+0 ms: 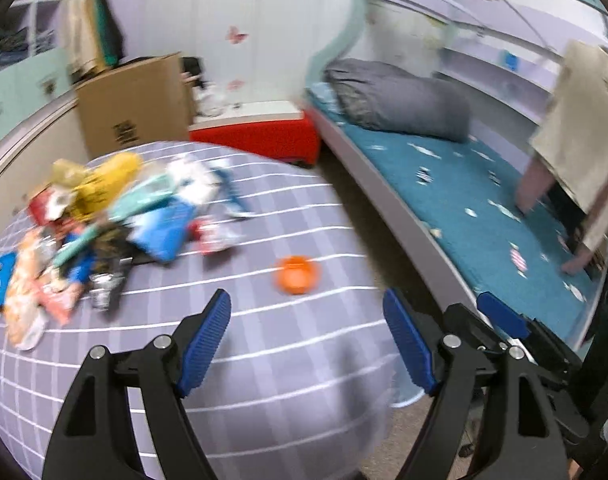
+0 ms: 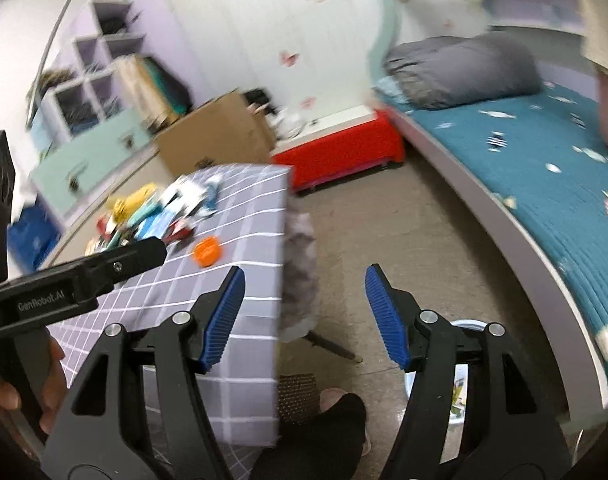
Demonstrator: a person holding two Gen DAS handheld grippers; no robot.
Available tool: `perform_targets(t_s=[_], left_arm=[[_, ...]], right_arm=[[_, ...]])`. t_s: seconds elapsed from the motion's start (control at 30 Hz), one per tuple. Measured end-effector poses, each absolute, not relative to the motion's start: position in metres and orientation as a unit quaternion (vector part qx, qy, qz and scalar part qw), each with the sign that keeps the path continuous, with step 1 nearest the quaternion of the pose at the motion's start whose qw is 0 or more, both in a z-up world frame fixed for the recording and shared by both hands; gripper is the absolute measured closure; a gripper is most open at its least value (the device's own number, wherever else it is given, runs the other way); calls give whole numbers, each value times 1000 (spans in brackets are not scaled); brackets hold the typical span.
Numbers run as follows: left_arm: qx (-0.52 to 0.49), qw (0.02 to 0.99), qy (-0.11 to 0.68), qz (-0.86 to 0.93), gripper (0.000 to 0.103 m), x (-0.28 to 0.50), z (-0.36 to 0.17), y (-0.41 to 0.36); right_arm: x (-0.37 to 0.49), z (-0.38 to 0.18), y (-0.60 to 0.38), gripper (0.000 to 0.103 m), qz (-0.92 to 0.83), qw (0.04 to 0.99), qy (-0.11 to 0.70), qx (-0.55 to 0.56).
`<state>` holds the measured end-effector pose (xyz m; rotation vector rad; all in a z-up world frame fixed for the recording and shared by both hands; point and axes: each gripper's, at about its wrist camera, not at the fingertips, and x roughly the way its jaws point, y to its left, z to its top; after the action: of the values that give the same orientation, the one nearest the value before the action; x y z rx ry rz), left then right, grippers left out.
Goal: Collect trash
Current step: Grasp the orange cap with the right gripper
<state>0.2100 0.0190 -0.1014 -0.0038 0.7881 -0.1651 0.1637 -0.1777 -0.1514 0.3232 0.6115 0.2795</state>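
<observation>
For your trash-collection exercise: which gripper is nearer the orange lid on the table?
Left. The left gripper hangs open over the table just short of the orange lid; the right gripper hangs off the table's edge.

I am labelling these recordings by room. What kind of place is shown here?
Most likely a bedroom in a home. A bed with a teal quilt and a grey pillow lies along the wall, and butterfly stickers decorate a pale wardrobe. A checked table holds a pile of wrappers.

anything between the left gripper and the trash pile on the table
Nothing visible does. The left gripper is open and empty over bare checked tablecloth; the trash pile lies beyond, to its left. The orange lid sits off that line.
</observation>
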Motion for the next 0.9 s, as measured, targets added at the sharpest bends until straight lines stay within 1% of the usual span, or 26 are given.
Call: perform_targets(t_s=[0.17,0.3,0.43,0.5,0.53,0.57,0.7,0.9], left_arm=[[-22,920,390,-32,26,219,-108,71],[-23,919,393,-14,26,223,-113,89],[-22,917,398,-11,26,230,-117,97],[-22,917,397,-14,26,235,-118,97],[-19,918,397,-14,26,238,-118,96],[-16,918,397,-14,26,241,-118,93],[6,918,396,-19,26,255,-120,80],[59,915,398,-33,26,279,-115,58]], right_arm=[[196,-154,-125,41,180,924,318,112],[213,-152,-98,42,196,923,321,81],[230,-156,-81,45,208,918,334,47],[234,-157,-79,51,213,917,336,30],[236,-158,-77,60,214,917,337,23],[239,-158,-75,72,217,916,337,12],[244,-160,-77,73,231,916,328,-4],[254,-164,-105,73,237,915,321,65]])
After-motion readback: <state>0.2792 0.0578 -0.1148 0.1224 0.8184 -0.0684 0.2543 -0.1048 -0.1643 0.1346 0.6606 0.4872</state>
